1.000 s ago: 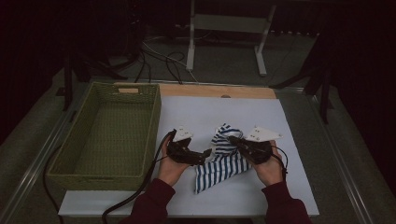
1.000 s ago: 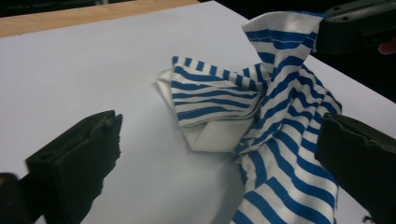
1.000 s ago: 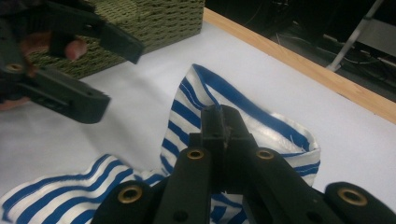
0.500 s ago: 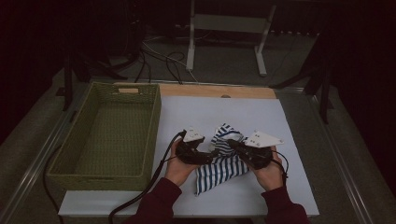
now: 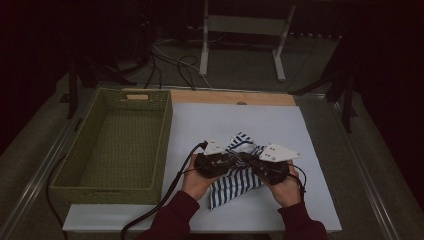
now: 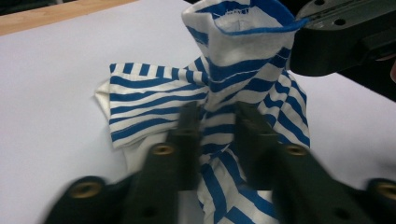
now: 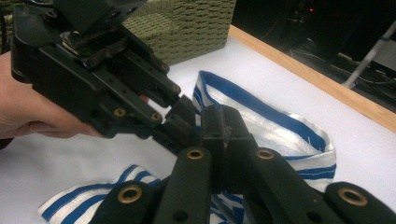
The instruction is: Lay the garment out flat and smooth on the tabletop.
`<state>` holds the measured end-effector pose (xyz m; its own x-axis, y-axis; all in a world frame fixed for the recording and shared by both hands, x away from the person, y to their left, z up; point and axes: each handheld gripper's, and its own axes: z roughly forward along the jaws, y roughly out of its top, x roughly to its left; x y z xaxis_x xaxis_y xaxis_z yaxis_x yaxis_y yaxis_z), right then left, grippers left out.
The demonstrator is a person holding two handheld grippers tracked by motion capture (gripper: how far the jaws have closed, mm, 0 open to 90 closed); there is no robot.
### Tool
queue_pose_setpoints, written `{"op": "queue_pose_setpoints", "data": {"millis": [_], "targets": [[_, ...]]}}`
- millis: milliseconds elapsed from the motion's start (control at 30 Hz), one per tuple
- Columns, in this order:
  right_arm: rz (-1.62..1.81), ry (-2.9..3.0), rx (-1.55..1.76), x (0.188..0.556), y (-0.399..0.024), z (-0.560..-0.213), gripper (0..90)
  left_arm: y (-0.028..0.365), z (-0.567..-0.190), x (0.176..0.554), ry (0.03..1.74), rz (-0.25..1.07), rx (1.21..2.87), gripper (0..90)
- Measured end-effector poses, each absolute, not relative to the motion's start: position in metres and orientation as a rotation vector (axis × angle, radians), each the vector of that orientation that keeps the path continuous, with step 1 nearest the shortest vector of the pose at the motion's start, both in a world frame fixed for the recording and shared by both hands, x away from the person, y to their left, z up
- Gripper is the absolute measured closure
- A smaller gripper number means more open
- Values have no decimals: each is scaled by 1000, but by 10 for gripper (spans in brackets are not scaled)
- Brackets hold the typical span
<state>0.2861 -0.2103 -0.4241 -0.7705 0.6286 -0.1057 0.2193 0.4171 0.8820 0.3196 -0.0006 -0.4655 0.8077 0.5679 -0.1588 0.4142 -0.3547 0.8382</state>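
left tool just closed on striped cloth | right tool clamping cloth | basket

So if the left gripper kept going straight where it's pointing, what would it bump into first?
The left gripper already pinches the striped cloth. Straight ahead the raised fold of that cloth comes first, then probably the right gripper holding its top edge, though depth is hard to judge.

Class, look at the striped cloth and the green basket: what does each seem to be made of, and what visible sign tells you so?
Striped cloth: looks like soft knit or woven fabric, matte, blue and white; it folds and bunches, with a stitched hem at its edge. Green basket: seems woven wicker or a similar fibre, dull olive; its walls show a regular plaited texture, with a handle slot in the far wall. The exact fibres cannot be told.
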Motion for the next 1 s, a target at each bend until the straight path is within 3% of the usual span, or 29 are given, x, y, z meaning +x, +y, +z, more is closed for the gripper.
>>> {"op": "queue_pose_setpoints", "data": {"millis": [33, 133, 333, 500, 1000], "targets": [[1307, 2259, 723, 286, -210, -425, 899, -1, -466, 319, 723, 194, 2008, 887], [1309, 2265, 719, 286, -213, -426, 880, -1, -467, 318, 700, 188, 2027, 897], [1383, 2225, 723, 287, -220, -417, 655, -3, -470, 315, 678, 183, 2057, 898], [1389, 2175, 770, 294, -225, -409, 558, -3, -474, 311, 659, 182, 2080, 900], [1235, 2147, 954, 336, -236, -424, 513, -2, -493, 294, 622, 148, 2140, 899]]}}
